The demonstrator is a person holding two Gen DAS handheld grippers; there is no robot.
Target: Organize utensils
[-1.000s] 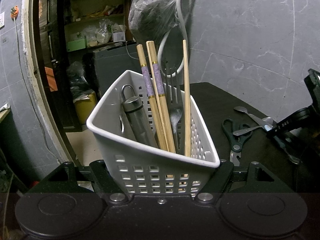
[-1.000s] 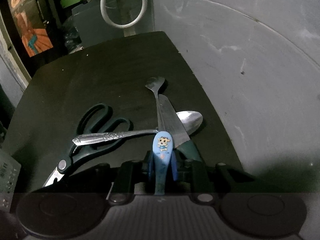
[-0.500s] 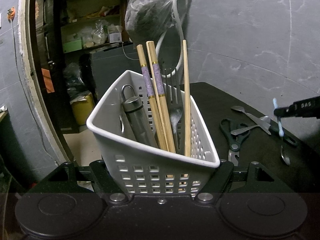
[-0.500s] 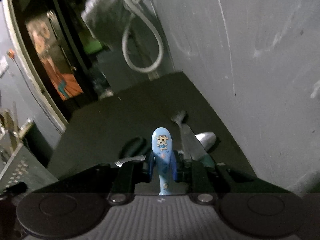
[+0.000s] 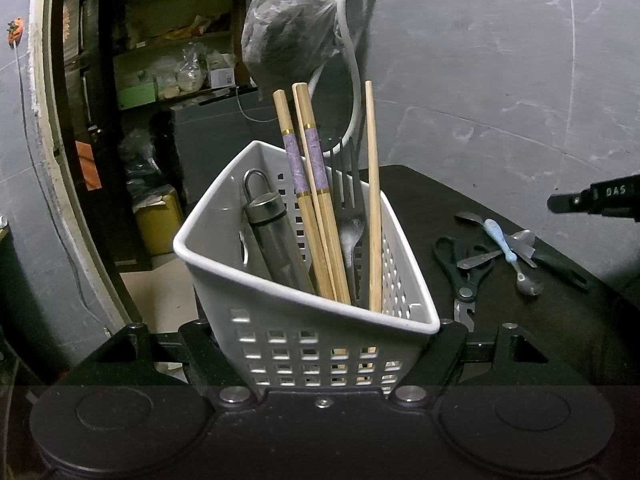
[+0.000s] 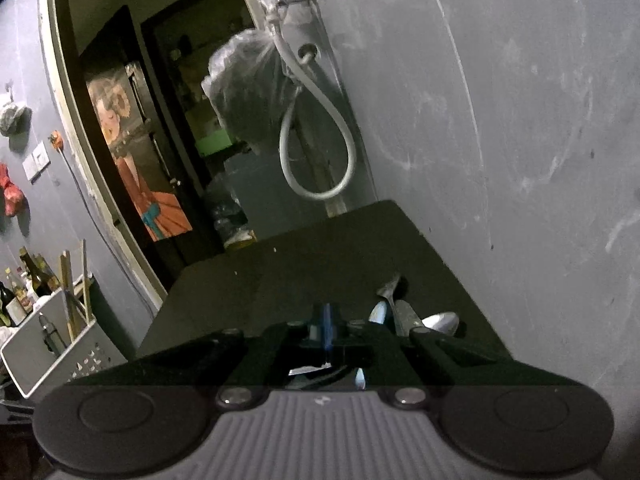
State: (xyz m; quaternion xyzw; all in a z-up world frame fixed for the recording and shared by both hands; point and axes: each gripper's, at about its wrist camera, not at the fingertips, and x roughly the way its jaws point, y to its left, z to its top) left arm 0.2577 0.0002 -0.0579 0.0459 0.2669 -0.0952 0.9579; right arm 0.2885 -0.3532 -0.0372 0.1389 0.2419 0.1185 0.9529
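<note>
Utensil basket [image 5: 304,344], white and perforated, clamped by its sides in the left gripper [image 5: 324,332], beside the left edge of the table [image 5: 420,200]; inside, chopsticks [image 5: 316,208], a fork [image 5: 352,200] and a metal tube [image 5: 272,240], leaning upright. Farther off, toward the right edge by the wall: blue-handled spoon [image 5: 506,248] lying on a pile with scissors [image 5: 464,276] and a knife [image 5: 560,268]. Above that pile, right gripper [image 6: 326,320], jaws pressed together, empty.

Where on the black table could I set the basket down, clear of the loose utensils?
The table's far end, below the looped hose, is bare, and so is the strip between basket and scissors. Near the wall it is crowded: scissors, blue-handled spoon and other cutlery overlap.
</note>
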